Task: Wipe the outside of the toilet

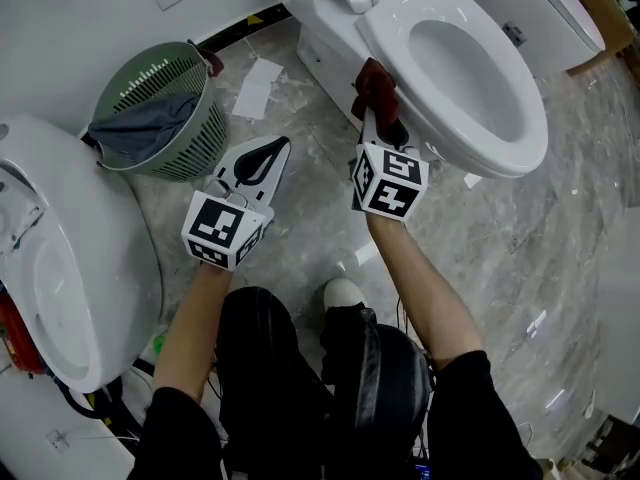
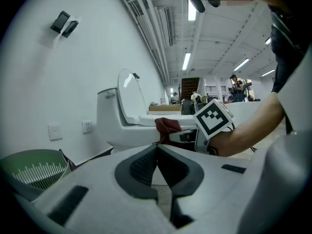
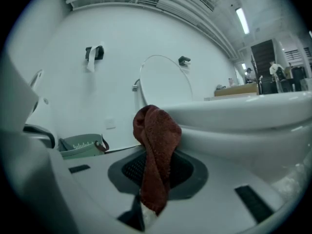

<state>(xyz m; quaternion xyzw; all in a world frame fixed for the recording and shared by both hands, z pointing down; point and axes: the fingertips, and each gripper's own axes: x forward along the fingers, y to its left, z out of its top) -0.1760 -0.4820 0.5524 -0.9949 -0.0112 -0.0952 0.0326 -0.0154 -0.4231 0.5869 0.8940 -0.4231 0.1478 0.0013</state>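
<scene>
One patch of the toilet (image 1: 531,128) was all your cloth covered at this moment: the dark red cloth (image 1: 378,90) sat bunched against the outer wall of the bowl, just under the rim, on the side nearest the green laundry basket (image 1: 196,136). No streak or wet mark showed which parts were done, so I could not judge how much you had wiped. By my reckoning the pedestal below, the front curve of the bowl and the cistern all awaited their turn.

Your right gripper (image 1: 374,120) was clamped on the cloth. Its view showed the jaws pinching the lower folds while the upper bulge met the porcelain. Your left gripper (image 1: 262,160) hovered over the marble floor (image 1: 300,253) between basket and toilet, jaws pressed together on nothing, touching nothing.
</scene>
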